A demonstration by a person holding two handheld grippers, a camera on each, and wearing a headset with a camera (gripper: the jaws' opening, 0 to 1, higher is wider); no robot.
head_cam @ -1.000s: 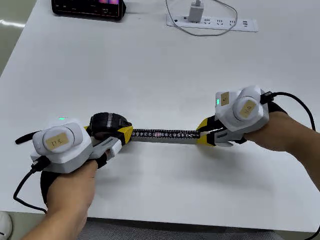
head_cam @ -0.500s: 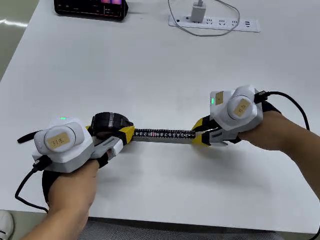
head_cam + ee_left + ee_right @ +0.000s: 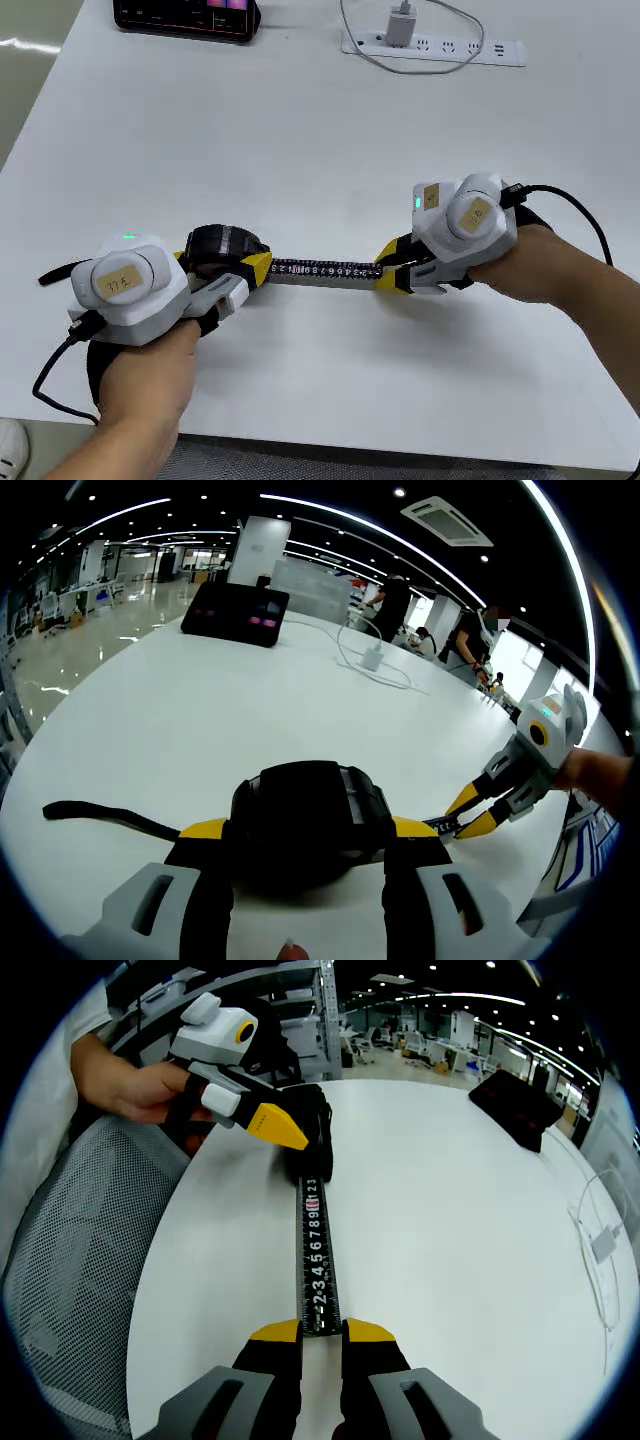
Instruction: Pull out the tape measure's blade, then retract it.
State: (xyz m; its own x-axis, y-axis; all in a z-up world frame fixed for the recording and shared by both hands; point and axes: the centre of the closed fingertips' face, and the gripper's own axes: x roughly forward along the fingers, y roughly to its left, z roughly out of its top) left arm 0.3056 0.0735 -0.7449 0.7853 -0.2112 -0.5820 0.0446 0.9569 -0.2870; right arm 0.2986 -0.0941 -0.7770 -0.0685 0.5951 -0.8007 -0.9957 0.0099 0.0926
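Tip of blade [image 3: 315,1250] hidden inside right claw [image 3: 322,1332], tape measure [image 3: 310,795] partly behind left claw [image 3: 310,830], dark tablet [image 3: 185,15] cropped at top

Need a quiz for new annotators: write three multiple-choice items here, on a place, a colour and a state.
1. Where is the tape measure's case? A) in a drawer B) in the left tongs C) on a shelf
2. The right tongs have fingertips coloured? A) red B) blue C) yellow
3. The blade is? A) fully retracted B) drawn out, end pinched by right tongs C) curled upward
Answers: B, tongs clamp the case; C, yellow tips show; B, numbered blade spans case to tongs.
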